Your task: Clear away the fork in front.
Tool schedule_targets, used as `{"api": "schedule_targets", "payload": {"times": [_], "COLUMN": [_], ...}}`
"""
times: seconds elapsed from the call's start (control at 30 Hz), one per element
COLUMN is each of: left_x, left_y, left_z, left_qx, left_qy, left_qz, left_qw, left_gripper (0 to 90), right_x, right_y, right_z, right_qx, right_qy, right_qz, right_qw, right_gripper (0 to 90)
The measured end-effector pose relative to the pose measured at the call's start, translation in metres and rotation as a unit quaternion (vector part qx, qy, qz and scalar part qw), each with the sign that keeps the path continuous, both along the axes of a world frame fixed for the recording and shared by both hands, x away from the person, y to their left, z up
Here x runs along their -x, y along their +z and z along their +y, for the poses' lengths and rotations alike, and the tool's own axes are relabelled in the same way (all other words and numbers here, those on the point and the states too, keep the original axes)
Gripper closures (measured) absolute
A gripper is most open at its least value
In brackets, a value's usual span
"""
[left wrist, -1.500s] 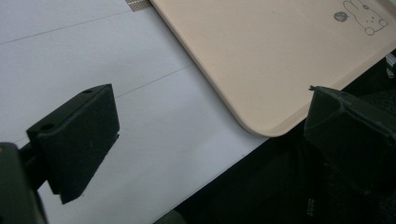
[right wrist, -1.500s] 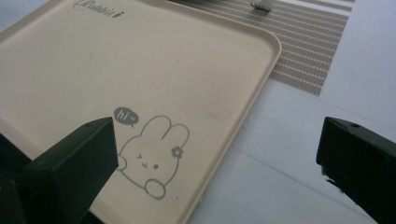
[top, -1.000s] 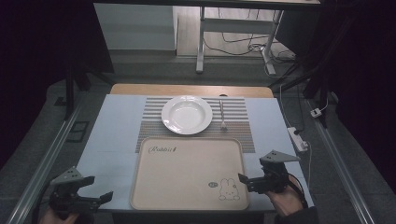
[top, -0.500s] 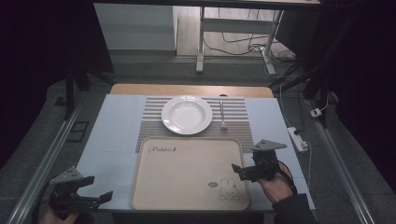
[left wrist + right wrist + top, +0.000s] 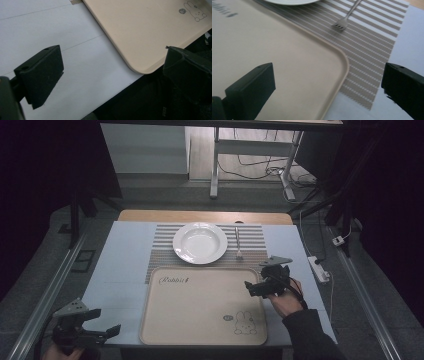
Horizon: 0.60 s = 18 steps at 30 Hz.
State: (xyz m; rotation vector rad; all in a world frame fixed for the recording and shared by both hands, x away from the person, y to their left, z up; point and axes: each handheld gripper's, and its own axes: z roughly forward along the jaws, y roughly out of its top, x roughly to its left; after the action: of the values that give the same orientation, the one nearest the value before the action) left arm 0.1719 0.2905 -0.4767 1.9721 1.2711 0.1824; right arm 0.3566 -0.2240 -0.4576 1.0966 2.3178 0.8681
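A beige tray (image 5: 200, 305) with a rabbit print lies at the near middle of the table. Beyond it, a striped placemat (image 5: 160, 245) carries a white plate (image 5: 200, 242) and a fork (image 5: 238, 242) to the plate's right. My right gripper (image 5: 248, 288) hovers open over the tray's far right corner (image 5: 342, 57), with the fork's tines (image 5: 340, 25) and the placemat (image 5: 367, 45) ahead of it. My left gripper (image 5: 107, 321) stands open at the table's near left corner, its jaws spanning the tray's near left corner (image 5: 140, 67). Neither holds anything.
The white table top (image 5: 120, 270) stretches to the left of the tray, and its front edge (image 5: 117, 86) lies just under the left gripper. A power strip (image 5: 320, 269) and cables lie off the right side. Metal rails run along both sides.
The right gripper has moved forward and left from the table's near right edge to above the tray's far right corner. The left gripper has barely shifted.
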Motion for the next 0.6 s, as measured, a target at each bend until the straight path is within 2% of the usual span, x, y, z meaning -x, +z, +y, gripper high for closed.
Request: {"api": "schedule_targets", "payload": {"times": [0.47, 0.6], "left_x": [0.000, -0.001], "left_y": [0.000, 0.000], "left_z": [0.000, 0.000], "left_qx": [0.001, 0.002], "left_qy": [0.000, -0.001], "left_qz": [0.002, 0.003], "left_qw": [1.0000, 1.0000], "left_gripper": [3.2, 3.3], "right_x": [-0.052, -0.067], "right_y": [-0.015, -0.021], "right_z": [0.015, 0.023], "right_qx": [0.056, 0.074], "right_qy": [-0.007, -0.009], "right_qz": [-0.009, -0.005], "right_qw": [0.9984, 0.9972], "right_gripper": [0.0, 0.0]}}
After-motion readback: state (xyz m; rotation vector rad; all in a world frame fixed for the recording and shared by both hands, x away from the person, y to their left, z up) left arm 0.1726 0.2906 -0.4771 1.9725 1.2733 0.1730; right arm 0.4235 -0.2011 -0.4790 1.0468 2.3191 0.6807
